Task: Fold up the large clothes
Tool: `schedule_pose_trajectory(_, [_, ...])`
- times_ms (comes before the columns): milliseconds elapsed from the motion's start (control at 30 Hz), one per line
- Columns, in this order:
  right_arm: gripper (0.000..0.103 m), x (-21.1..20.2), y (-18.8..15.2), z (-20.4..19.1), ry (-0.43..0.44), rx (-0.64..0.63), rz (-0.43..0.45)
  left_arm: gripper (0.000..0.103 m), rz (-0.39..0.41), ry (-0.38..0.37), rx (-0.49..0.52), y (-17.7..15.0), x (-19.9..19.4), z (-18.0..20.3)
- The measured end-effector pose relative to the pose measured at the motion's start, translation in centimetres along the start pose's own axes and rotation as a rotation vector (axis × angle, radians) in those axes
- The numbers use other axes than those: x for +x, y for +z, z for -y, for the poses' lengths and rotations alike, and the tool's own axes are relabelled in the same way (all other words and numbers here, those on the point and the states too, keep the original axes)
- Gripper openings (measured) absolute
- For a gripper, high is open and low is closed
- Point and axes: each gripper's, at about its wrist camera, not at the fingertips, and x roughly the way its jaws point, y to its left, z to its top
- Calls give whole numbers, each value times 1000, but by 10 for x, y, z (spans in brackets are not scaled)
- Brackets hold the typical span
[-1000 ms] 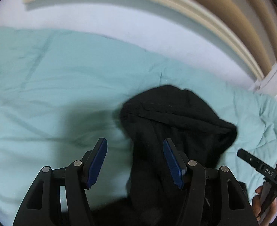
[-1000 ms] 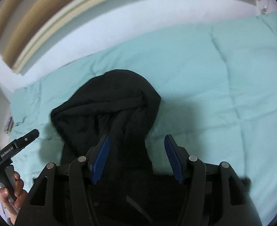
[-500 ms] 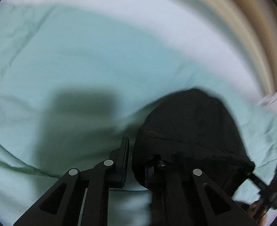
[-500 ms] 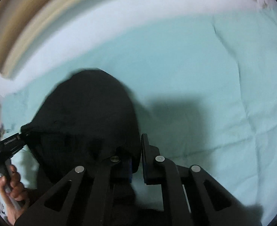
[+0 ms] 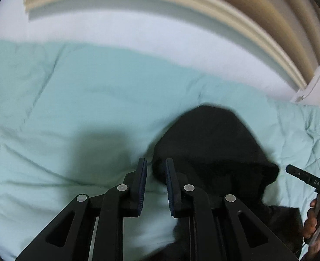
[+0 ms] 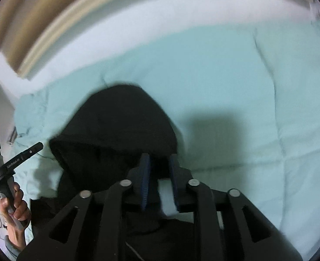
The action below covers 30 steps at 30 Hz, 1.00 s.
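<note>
- We see soft, even, fairly dim light in both views.
- Broad gripper shadows fall on the teal duvet (image 5: 94, 100).
- The black hoodie (image 6: 120, 130) shows almost no detail.
- Motion blur smears the curved wooden headboard (image 6: 51, 21); fisheye bends the edges, corners vignetted black.

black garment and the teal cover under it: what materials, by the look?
Black garment: looks like thick matte knit, maybe fleece; it slumps in soft rounded folds, no sheen. Teal cover: probably a padded, quilted woven fabric; stitched seams and puffy creases, dull finish. Motion blur hides the weave.
</note>
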Motion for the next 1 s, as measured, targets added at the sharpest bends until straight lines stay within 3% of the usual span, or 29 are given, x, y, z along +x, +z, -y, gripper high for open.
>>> schedule_pose_trajectory(67, [43,2,16,-13,14,-16,28,18,28,-20,12,9,-6,12])
schedule_pose_trajectory(167, [43,23,26,-31,-8,-41,18,18,-13,-66,27,28,22,33])
schedule_pose_trajectory(233, [43,44,21,-39,-5,-58,-13,18,-73,-49,30,29,51,36])
schedule_pose_trajectory(367, [43,94,-10,-38,-34,-109,-153,18,-259,-68,46,-2,103,35])
schedule_pose_trajectory(433, [42,109,-27,-35,-43,-121,-186,18,-285,-59,66,-17,118,33])
schedule_pose_trajectory(600, [40,122,-35,-26,-22,-103,-203,18,-272,-38,73,-13,117,40])
schedule_pose_trajectory(767, [41,94,-24,-21,38,-106,-165,19,-146,-63,101,7,70,44])
schedule_pose_trajectory(833, [49,82,-16,-14,62,-101,-137,25,-100,-66,93,17,55,40])
schedule_pose_trajectory(900, [55,76,-9,-7,55,-96,-114,49,-66,-57,70,31,48,33])
schedule_pose_trajectory(933, [56,76,-5,-1,53,-88,-107,55,-57,-53,55,34,47,28])
schedule_pose_trajectory(1000, [57,80,0,8,59,-67,-110,60,-62,-64,11,41,56,18])
